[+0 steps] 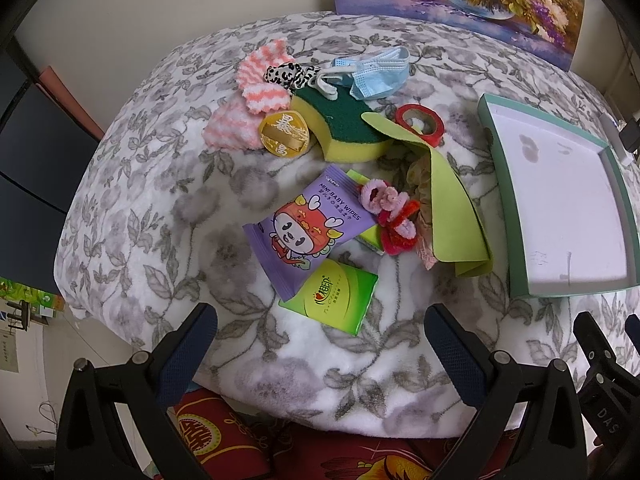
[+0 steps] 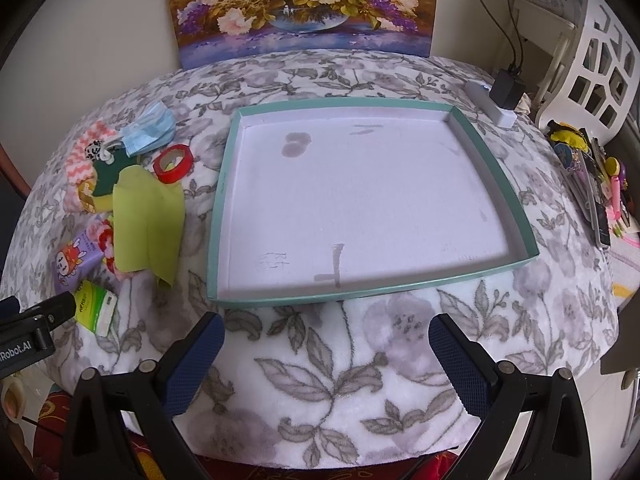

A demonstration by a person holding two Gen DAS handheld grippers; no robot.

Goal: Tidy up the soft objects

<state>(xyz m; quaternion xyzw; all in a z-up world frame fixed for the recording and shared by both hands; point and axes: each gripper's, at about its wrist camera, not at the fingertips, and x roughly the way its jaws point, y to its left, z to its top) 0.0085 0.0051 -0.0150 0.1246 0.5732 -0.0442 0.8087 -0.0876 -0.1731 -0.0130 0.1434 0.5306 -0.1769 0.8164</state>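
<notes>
A pile of soft items lies on the floral blanket: a purple baby wipes pack, a green tissue pack, a yellow-green sponge, a lime cloth, a blue face mask, pink striped cloths, pipe-cleaner flowers, a gold token and red tape. A shallow teal tray with a white bottom holds nothing. My left gripper is open just short of the tissue pack. My right gripper is open in front of the tray.
A flower painting leans against the wall behind the table. A white power strip with a black plug lies at the back right. Pens and small clutter lie on the right edge. A white lattice chair stands beyond.
</notes>
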